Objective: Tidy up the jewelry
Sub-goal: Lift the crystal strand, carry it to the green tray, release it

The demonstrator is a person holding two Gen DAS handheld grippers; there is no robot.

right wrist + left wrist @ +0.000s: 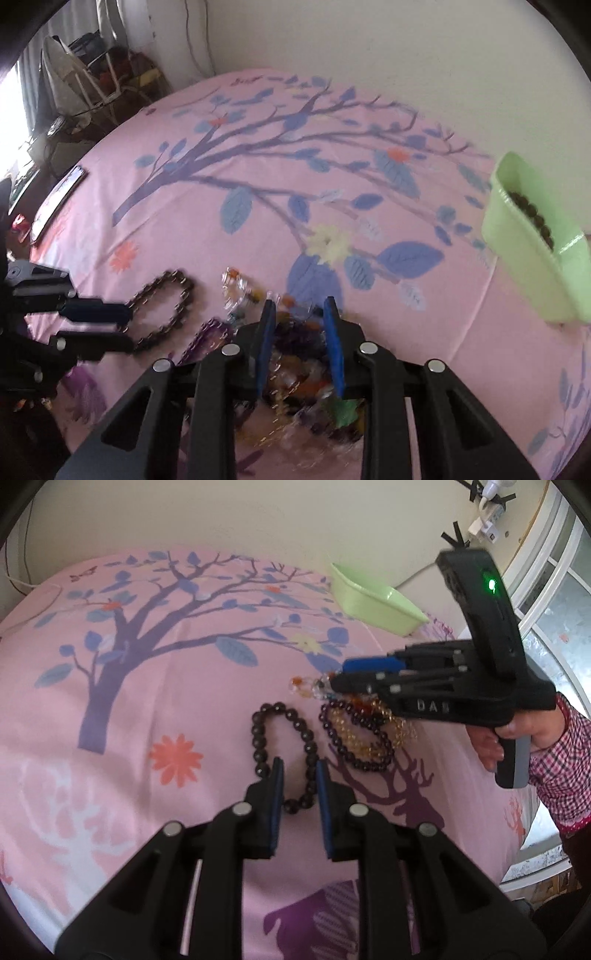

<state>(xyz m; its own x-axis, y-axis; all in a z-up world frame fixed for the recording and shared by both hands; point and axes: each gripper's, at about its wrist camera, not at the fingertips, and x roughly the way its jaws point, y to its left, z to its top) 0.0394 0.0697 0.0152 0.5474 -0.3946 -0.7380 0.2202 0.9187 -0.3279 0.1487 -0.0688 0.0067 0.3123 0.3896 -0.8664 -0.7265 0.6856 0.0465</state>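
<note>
A dark beaded bracelet [284, 746] lies on the pink sheet, its near end between the fingers of my open left gripper [299, 771]; it also shows in the right wrist view [162, 310]. A pile of bracelets [362, 731], purple, gold and amber beads, lies to its right. My right gripper [338, 677] is open and hovers over the pile [299, 354]. A light green bin [373, 602] stands at the far right; in the right wrist view the bin [532, 258] holds a dark bead bracelet [532, 218].
The pink sheet [147, 701] with a tree print covers the bed. A wall runs behind it. A window [554, 602] is at the right. A tablet [59, 199] lies at the bed's left edge, with clutter beyond.
</note>
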